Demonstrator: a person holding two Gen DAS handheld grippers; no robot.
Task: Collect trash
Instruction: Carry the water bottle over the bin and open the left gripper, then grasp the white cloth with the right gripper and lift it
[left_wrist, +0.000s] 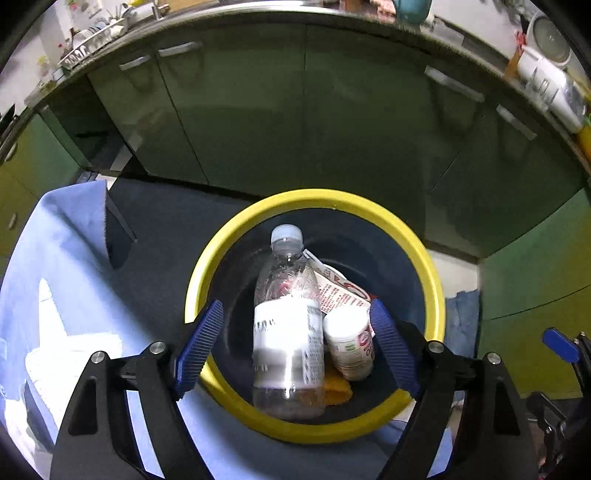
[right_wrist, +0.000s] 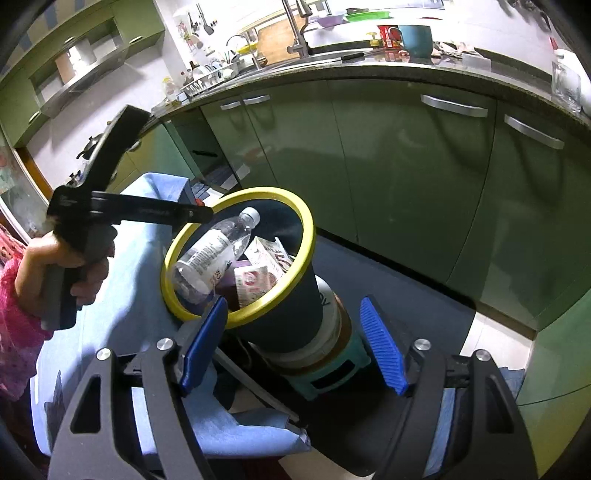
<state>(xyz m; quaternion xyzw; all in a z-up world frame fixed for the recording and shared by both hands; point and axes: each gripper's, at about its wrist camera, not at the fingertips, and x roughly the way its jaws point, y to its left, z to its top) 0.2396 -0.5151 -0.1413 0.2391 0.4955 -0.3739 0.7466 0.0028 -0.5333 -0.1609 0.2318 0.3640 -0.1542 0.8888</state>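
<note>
Trash sits inside a dark bin with a yellow rim. A clear plastic bottle with a white label leans in the bin, its cap pointing to 12 o'clock in the left wrist view. A small white cup lies just beside the bottle at its 3 o'clock side, and a red and white carton pokes up behind them. The left gripper hangs over the bin with its blue fingers spread wide and nothing between them. The right gripper is wide open too, with the bin at its 12 o'clock. Green cabinets stand behind the bin.
</note>
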